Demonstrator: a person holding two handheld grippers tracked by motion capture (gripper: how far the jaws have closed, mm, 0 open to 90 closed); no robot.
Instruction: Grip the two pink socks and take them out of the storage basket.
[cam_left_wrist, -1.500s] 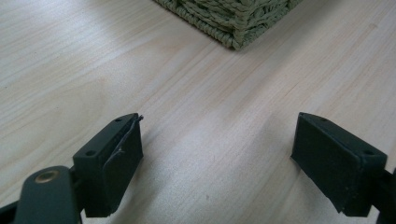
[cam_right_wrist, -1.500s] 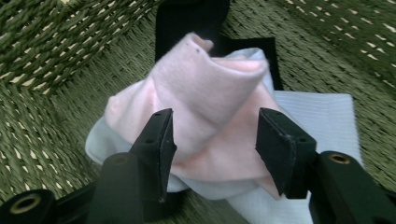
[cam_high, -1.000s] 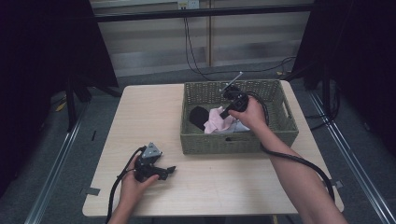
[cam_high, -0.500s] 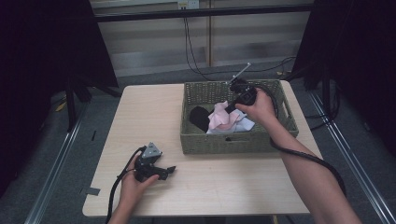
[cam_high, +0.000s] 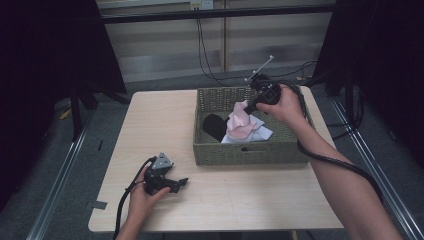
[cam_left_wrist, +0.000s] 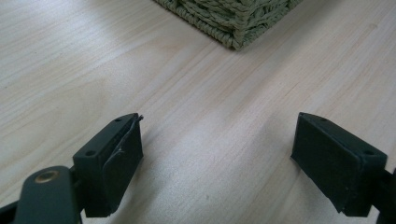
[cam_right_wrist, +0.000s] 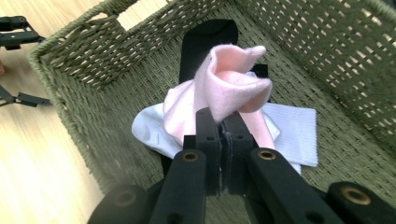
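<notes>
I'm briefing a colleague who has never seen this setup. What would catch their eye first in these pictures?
Most striking is the pink sock, pinched in the shut jaws of the right hand-held gripper and lifted above the woven basket on the far right of the table. Under it in the basket lie a white sock and a black one. Near the front left edge, the left hand-held gripper rests open on the wood.

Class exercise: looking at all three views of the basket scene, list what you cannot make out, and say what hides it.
- Black cloth, high view: pink sock and white sock cover part.
- Right tongs, right gripper view: pads pressed together hide how much sock they pinch.
- Basket, left gripper view: cut off by the top edge.
</notes>
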